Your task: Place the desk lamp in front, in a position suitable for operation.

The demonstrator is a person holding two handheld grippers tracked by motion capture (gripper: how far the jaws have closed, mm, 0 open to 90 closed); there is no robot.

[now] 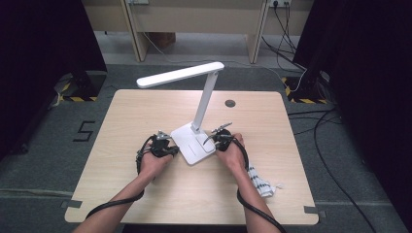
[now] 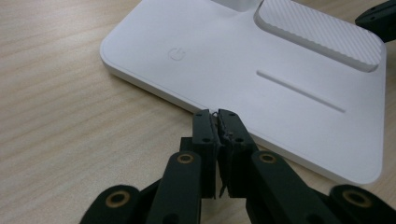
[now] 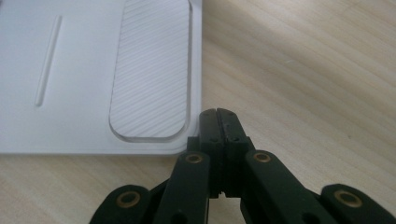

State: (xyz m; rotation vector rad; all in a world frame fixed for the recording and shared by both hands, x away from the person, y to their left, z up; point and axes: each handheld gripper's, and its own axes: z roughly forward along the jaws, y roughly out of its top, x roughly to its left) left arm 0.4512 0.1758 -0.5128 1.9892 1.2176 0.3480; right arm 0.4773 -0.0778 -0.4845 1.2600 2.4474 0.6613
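Both hand-held grippers, left hand-held gripper [image 1: 173, 151] and right hand-held gripper [image 1: 214, 141], have jaws pressed together on nothing, flanking the white lamp base [image 1: 193, 143] at the centre of the high view on the worktop [image 1: 126, 116], each tip just beside its edge.

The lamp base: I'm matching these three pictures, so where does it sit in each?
High view: the lamp base lies at table centre, between both hands.
Left gripper view: it spans the upper right.
Right gripper view: it takes the upper left corner.
Shared landmark: the ribbed pad on the base, beside a straight groove.
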